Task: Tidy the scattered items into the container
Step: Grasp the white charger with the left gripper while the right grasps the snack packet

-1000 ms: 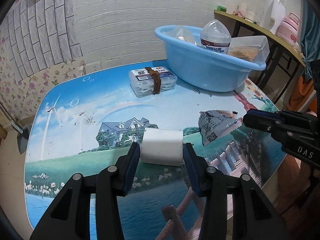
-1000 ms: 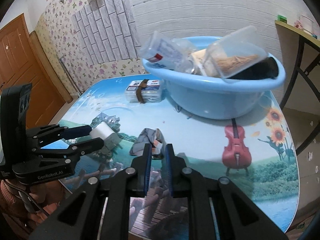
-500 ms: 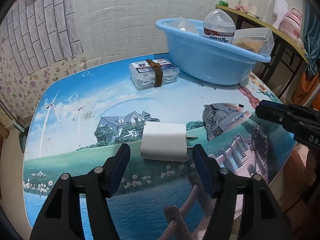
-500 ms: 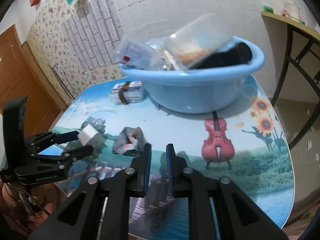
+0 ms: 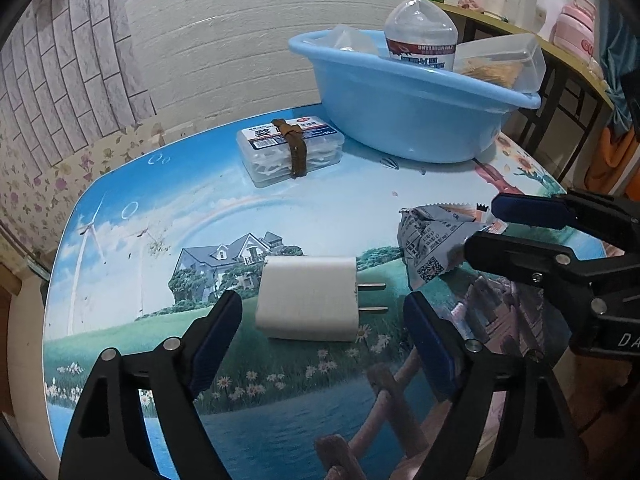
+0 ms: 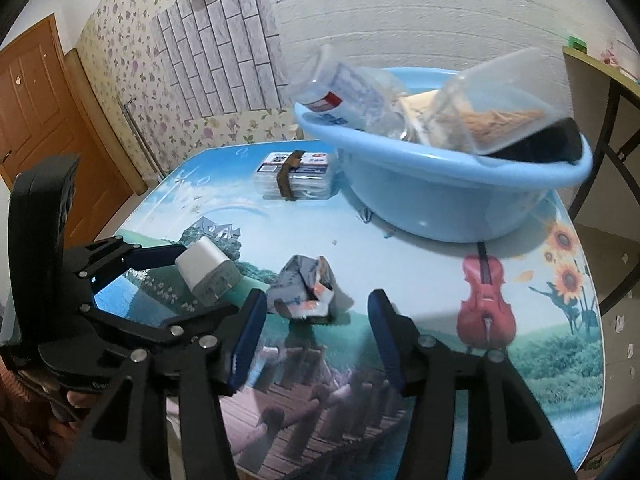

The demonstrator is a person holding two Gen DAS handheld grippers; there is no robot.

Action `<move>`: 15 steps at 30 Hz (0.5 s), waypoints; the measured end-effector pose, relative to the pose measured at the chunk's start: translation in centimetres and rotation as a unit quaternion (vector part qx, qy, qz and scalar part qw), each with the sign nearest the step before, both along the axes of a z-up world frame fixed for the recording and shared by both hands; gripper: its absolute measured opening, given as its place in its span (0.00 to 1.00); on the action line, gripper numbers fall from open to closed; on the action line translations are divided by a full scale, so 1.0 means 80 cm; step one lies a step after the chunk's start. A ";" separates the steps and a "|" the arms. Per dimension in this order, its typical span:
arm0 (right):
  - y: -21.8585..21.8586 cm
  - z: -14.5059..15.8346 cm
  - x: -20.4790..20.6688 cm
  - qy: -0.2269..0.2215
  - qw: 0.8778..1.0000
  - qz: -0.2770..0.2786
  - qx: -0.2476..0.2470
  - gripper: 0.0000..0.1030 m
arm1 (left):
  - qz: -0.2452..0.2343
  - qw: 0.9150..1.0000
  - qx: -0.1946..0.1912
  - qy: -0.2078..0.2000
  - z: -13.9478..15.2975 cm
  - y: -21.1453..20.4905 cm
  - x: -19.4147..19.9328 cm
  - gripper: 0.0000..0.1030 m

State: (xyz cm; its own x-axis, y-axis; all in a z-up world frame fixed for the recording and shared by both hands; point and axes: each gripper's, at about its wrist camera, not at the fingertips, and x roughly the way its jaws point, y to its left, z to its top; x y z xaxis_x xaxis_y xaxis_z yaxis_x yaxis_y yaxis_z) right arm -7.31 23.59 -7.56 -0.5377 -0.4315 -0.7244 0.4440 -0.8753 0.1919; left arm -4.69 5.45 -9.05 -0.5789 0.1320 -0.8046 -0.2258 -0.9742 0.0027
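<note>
A white plug charger lies on the picture table, prongs pointing right. My left gripper is open, its jaws on either side of the charger without touching; it also shows in the right wrist view. A crumpled grey snack packet lies just ahead of my open right gripper; in the left wrist view the packet sits by the right gripper. The blue basin at the back holds a bottle and a clear box.
A clear floss-pick box with a brown band lies in front of the basin; it also shows in the right wrist view. A shelf with a pink jar stands at right. A wooden door is at left.
My left gripper has opened and let go of the charger, which now lies on the table. My right gripper has opened from shut and moved up to the snack packet.
</note>
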 end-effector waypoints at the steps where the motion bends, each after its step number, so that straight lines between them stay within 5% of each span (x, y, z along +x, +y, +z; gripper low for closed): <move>1: -0.003 0.000 -0.001 -0.001 1.000 0.001 0.001 0.51 | 0.001 1.000 0.001 0.004 0.000 -0.001 0.001 0.78; 3: -0.008 -0.002 -0.004 -0.004 1.000 0.003 0.004 0.51 | 0.002 1.000 0.013 0.010 0.002 -0.006 0.002 0.59; 15: -0.034 -0.010 -0.013 -0.011 0.999 0.022 0.025 0.54 | 0.043 0.999 0.019 0.011 0.000 -0.032 -0.001 0.58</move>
State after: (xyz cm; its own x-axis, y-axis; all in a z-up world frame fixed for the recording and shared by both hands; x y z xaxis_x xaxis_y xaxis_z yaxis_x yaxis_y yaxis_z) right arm -8.39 20.88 -8.40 -0.5019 -0.4179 -0.7573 0.4787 -0.8634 0.1593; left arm -4.79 2.88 -9.08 -0.6069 0.1119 -0.7869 -0.1415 -0.9894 -0.0316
